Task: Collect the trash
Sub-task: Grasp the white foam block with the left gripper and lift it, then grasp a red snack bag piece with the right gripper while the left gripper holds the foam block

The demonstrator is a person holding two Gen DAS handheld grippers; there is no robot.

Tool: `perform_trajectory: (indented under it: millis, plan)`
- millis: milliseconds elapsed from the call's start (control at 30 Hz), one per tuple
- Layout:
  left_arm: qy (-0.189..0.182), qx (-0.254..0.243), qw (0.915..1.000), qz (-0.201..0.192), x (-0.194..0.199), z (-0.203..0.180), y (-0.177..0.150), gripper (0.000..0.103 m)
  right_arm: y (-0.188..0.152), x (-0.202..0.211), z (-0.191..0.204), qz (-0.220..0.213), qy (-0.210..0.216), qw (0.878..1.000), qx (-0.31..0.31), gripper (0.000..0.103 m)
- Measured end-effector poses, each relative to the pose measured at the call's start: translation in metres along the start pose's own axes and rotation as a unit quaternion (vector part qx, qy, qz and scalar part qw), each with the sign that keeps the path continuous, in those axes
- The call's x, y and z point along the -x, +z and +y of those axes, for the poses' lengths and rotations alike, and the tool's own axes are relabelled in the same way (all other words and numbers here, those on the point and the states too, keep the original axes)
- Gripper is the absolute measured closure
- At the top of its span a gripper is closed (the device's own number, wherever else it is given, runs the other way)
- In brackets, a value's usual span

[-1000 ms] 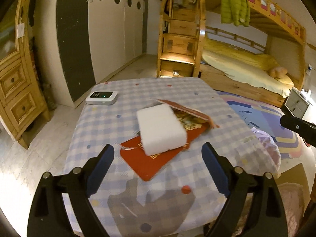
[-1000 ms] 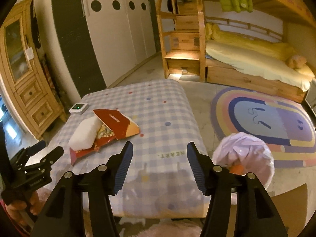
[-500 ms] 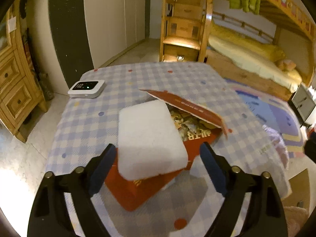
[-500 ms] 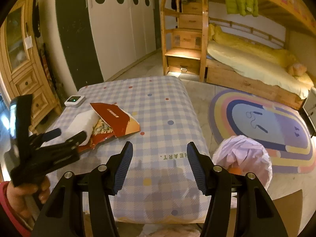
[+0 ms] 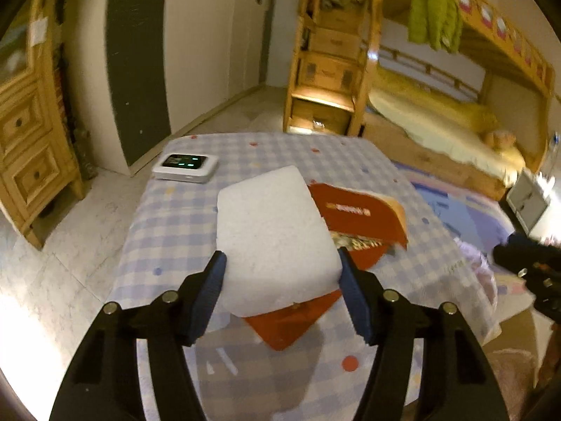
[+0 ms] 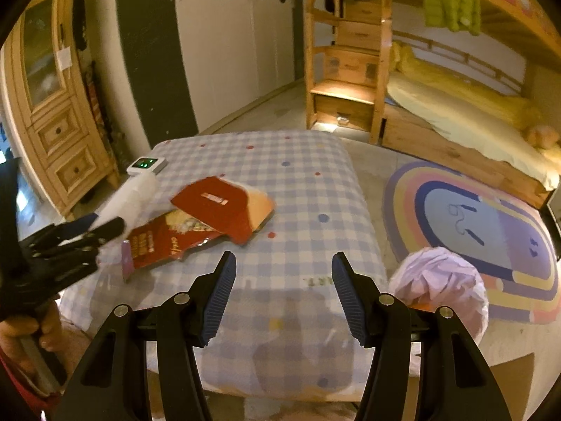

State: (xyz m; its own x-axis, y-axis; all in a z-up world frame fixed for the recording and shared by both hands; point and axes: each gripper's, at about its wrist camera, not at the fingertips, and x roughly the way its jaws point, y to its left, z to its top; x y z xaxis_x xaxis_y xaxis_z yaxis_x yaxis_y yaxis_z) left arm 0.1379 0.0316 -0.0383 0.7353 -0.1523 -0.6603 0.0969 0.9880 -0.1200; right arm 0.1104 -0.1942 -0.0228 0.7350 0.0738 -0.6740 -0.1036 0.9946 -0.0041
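My left tool [image 5: 280, 280] angles down at the surface [image 5: 175, 217], jaws closing around the white foam block [image 5: 273, 238] at frame centre, pads just touching its sides. Block sits on the red snack wrapper [image 5: 361, 210]. My right tool [image 6: 284, 294] hangs spread and empty at the bottom of its frame.

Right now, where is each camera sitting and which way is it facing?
Left wrist: on the left gripper, looking down over the table; its fingers are closing around the white foam block.
Right wrist: on the right gripper, facing the table's near edge, fingers apart with nothing between; a hand shows at left.
Shared: foam block, red packet, white device, bunk bed.
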Motion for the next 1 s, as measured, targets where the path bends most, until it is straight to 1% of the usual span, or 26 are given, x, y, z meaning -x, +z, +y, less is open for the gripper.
perform_trajectory:
  millis: [100, 167, 267, 400, 500, 600, 633, 700, 767, 833, 933, 1000]
  plan:
    - [-0.001, 0.028, 0.9996, -0.001, -0.001, 0.014, 0.001, 0.041, 0.006, -0.013, 0.014, 0.011, 0.014, 1.0, 0.011, 0.045]
    - [0.0, 0.038, 0.9993, -0.008, -0.002, 0.019, 0.002, 0.041, 0.01, -0.022, 0.022, 0.018, 0.018, 1.0, 0.018, 0.042]
    - [0.006, 0.045, 0.9987, -0.023, -0.005, 0.023, 0.004, 0.04, 0.013, -0.038, 0.033, 0.031, 0.025, 0.999, 0.023, 0.04]
    - [0.018, 0.047, 0.9984, -0.025, -0.014, 0.027, 0.008, 0.04, 0.022, -0.063, 0.036, 0.04, 0.032, 0.999, 0.016, 0.038]
    - [0.023, 0.028, 0.9992, -0.016, -0.023, 0.021, 0.011, 0.04, 0.03, -0.082, 0.03, 0.044, 0.037, 0.998, 0.002, 0.038]
    - [0.025, 0.0, 0.9997, 0.003, -0.037, 0.009, 0.012, 0.04, 0.038, -0.1, 0.021, 0.047, 0.04, 0.998, -0.007, 0.037]
    - [0.022, -0.008, 0.9997, 0.009, -0.041, 0.005, 0.011, 0.04, 0.04, -0.104, 0.018, 0.048, 0.043, 0.998, -0.01, 0.032]
    - [0.019, -0.024, 0.9994, 0.019, -0.048, -0.004, 0.01, 0.04, 0.043, -0.113, 0.013, 0.05, 0.049, 0.997, -0.018, 0.027]
    - [0.012, -0.037, 0.9988, 0.031, -0.055, -0.012, 0.008, 0.04, 0.045, -0.12, 0.007, 0.057, 0.061, 0.996, -0.027, 0.026]
    - [0.015, -0.049, 0.9979, 0.04, -0.061, -0.019, 0.006, 0.04, 0.048, -0.129, 0.004, 0.062, 0.07, 0.995, -0.031, 0.026]
    - [0.02, -0.057, 0.9971, 0.047, -0.067, -0.025, 0.005, 0.04, 0.053, -0.138, 0.003, 0.061, 0.074, 0.995, -0.019, 0.026]
    - [0.022, -0.058, 0.9968, 0.051, -0.07, -0.027, 0.004, 0.04, 0.054, -0.145, 0.002, 0.065, 0.086, 0.994, -0.013, 0.026]
